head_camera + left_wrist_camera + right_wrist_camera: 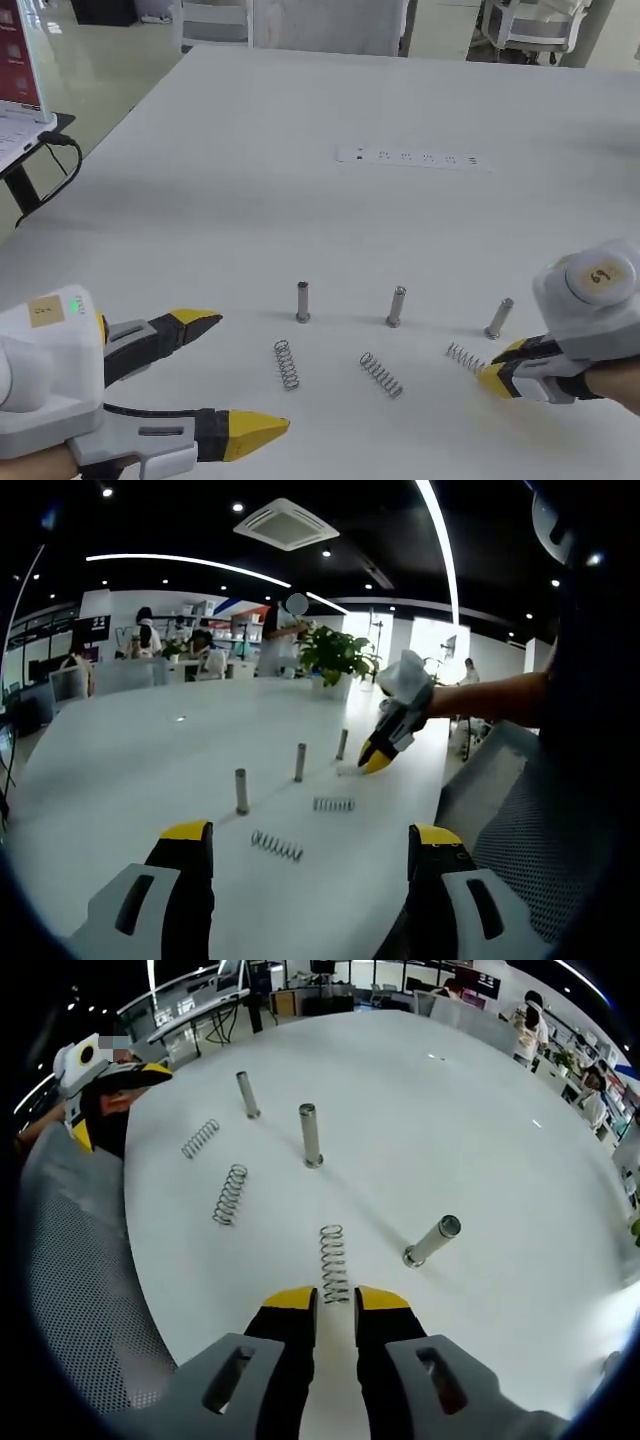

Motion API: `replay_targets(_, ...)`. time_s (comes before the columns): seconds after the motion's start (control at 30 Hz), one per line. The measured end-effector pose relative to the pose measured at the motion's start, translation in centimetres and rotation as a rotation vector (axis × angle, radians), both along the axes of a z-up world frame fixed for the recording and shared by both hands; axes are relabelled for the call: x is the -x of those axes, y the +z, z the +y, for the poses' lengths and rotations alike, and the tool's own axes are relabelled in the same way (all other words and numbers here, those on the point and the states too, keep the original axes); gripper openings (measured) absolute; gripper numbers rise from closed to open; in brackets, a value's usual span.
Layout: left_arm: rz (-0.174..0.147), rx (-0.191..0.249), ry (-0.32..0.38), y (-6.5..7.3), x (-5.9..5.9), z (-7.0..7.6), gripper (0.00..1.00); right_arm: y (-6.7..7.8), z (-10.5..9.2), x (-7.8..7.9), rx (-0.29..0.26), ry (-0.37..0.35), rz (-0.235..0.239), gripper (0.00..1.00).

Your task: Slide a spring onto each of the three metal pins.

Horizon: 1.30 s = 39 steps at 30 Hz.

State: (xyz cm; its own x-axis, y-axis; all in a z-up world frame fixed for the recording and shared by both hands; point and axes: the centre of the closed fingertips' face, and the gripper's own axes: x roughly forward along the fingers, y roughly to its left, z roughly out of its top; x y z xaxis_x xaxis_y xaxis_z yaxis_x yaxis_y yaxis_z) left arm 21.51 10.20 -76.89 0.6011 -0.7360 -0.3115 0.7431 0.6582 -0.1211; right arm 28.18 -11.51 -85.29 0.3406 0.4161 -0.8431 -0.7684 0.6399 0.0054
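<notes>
While both grippers hover low, the white table [300, 120] carries everything. Left gripper [235, 375] sits at the near left edge in the head view, jaws spread wide and released, holding nothing, well apart from the parts. Right gripper [492, 372] is down at the table on the right, jaws drawn in to a narrow slit. The right spring's near end sits right at that slit in the right gripper view, and I cannot tell if it is pinched. Power strip [412, 158] lies flat farther back.

Three metal pins stand in a row: left pin [303, 301], middle pin [397, 306], right pin [499, 318]. Left spring [286, 364] lies flat just in front of the left pin. Middle spring [381, 374] lies flat in front of the middle pin. Right spring [464, 356] lies flat near the right pin's base.
</notes>
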Motion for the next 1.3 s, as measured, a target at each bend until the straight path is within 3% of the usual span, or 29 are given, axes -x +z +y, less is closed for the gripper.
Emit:
replay_targets(0.43, 0.001, -0.001, -0.002, -0.1, -0.2, 0.0, 0.76, -0.6, 0.1, 0.0, 0.071, 0.050, -0.010, 0.09)
replay_targets(0.73, -0.002, -0.004, -0.006, 0.0, -0.1, 0.0, 0.76, -0.5, 0.2, 0.1, 0.076, 0.067, -0.023, 0.08)
replay_targets(1.0, -0.006, -0.020, -0.032, 0.2, 0.0, -0.3, 0.75, 1.1, 0.8, 0.6, 0.060, 0.084, -0.043, 0.08)
replay_targets(1.3, -0.022, -0.043, -0.101, 0.8, 0.0, -1.7, 0.71, 3.4, 2.6, 2.9, 0.003, 0.152, -0.030, 0.08)
